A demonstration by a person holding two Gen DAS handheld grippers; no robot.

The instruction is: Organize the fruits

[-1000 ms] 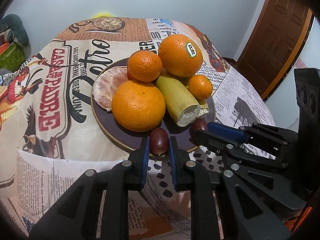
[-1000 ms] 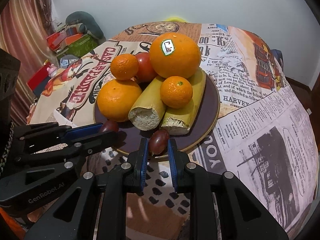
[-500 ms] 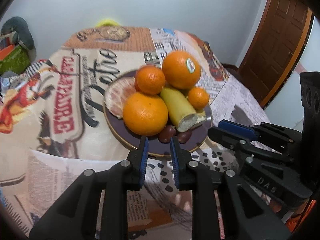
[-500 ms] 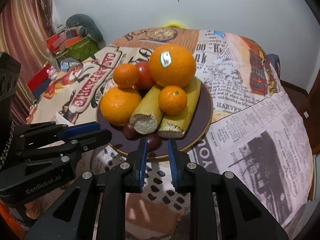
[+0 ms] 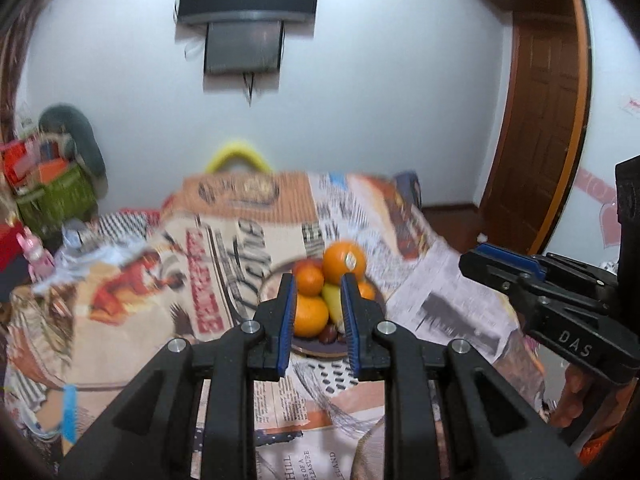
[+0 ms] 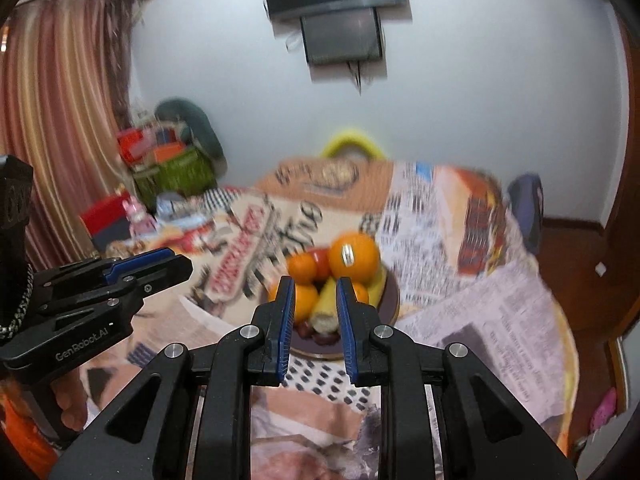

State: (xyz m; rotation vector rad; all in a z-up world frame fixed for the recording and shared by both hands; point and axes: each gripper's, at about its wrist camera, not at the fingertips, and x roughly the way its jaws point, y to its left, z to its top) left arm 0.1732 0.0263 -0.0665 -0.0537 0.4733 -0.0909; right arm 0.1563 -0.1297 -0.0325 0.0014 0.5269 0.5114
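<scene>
- Holding the left gripper level in the air, blue-padded fingers parted, gripping nothing.
- Holding the right gripper beside it at like height, fingers likewise parted and bare.
- Pointing both forward, side by side, well apart, neither touching the other.
</scene>
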